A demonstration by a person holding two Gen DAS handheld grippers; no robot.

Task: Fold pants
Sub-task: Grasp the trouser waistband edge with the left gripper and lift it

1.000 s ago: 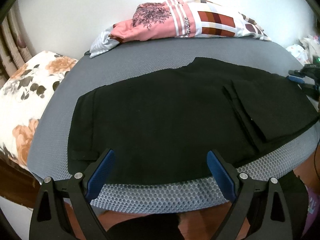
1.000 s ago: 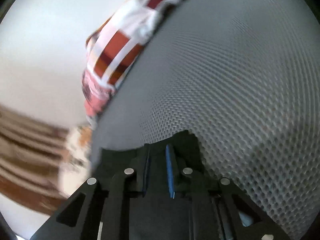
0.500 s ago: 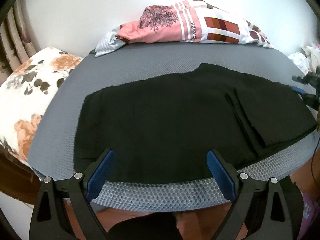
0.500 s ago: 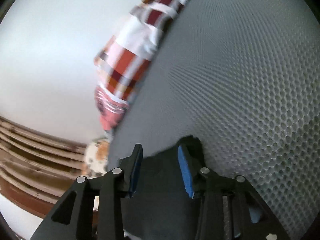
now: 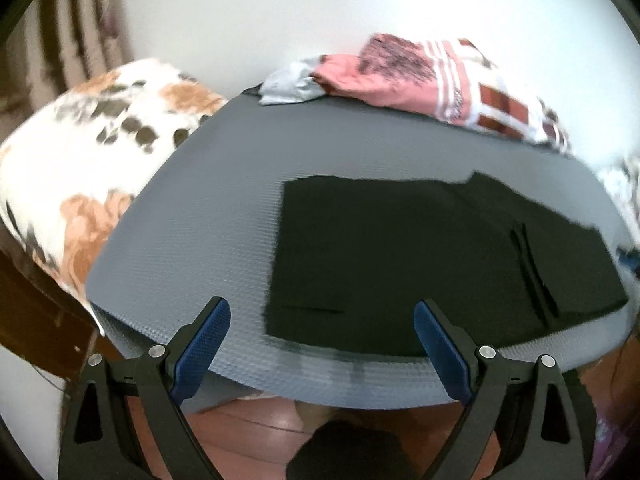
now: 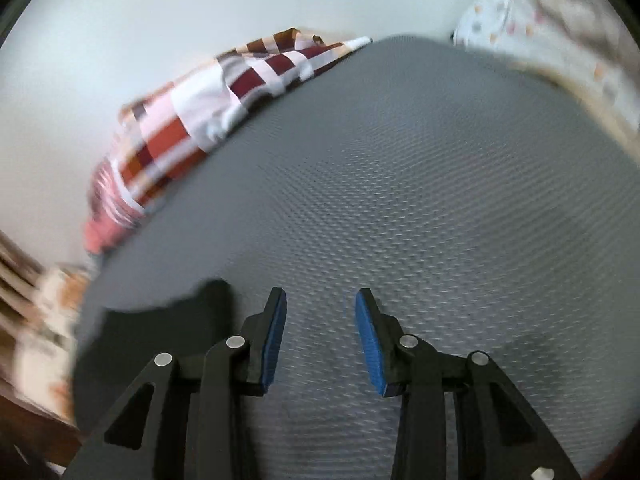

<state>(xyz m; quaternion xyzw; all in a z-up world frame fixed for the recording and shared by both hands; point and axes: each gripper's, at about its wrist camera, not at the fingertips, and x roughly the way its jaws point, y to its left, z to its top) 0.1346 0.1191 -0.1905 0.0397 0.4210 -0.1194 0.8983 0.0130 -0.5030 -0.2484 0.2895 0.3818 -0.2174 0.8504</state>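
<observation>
The black pants (image 5: 420, 260) lie flat and folded on the grey mesh pad (image 5: 200, 216), with a folded layer on their right part. My left gripper (image 5: 322, 334) is open and empty, at the pad's near edge by the pants' near left corner. In the right wrist view a corner of the pants (image 6: 160, 332) shows at the lower left. My right gripper (image 6: 320, 324) is open and empty over bare pad (image 6: 440, 208), just right of that corner.
A pink and checkered cloth pile (image 5: 440, 80) lies at the pad's far edge against the white wall; it also shows in the right wrist view (image 6: 192, 128). A floral cushion (image 5: 80, 160) sits left of the pad. Patterned white fabric (image 6: 540, 28) lies at the far right.
My right gripper has opened, let go of the pants' corner and moved right over bare pad. My left gripper has shifted left, so the pants now sit to its right.
</observation>
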